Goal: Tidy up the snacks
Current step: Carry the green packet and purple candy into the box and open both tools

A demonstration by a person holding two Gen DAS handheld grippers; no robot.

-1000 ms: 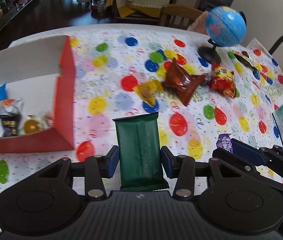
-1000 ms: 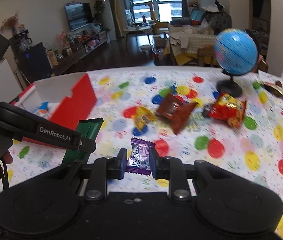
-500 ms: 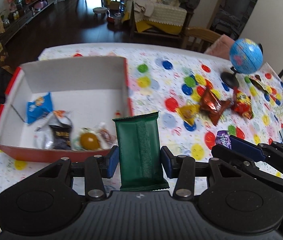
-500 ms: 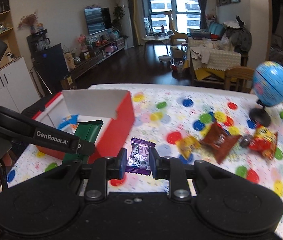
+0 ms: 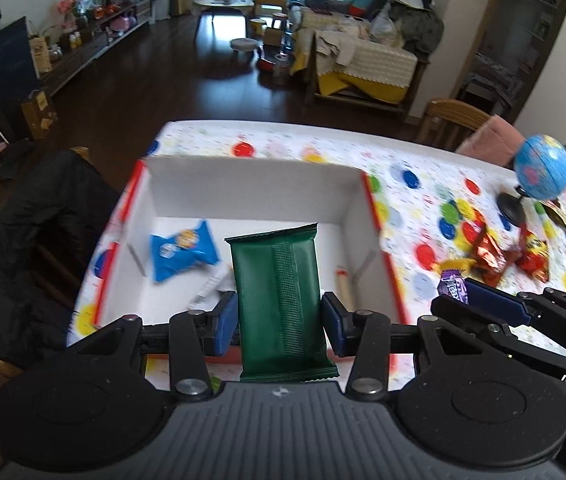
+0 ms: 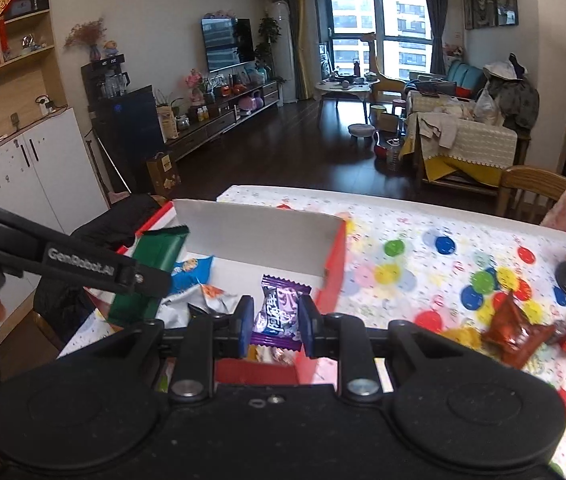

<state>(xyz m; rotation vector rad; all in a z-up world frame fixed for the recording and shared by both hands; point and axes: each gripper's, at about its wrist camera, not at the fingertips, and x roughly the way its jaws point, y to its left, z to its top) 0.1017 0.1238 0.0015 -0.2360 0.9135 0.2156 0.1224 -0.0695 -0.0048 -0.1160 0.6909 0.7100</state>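
Box (image 5: 251, 184) rim below — claws (image 5: 279, 320) loaded, clearance

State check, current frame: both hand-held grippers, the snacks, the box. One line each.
Left hand-held gripper: shut on green bar.
Green bar: held over the box.
Right hand-held gripper: shut on purple candy.
Purple candy: held over the box's near edge.
Box: open-topped, snacks inside.
Blue packet: lying in box.
Brown packet: loose on table.

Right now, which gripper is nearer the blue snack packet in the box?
Left. The left gripper is over the box, beside the blue snack packet; the right gripper sits toward the box's right wall.
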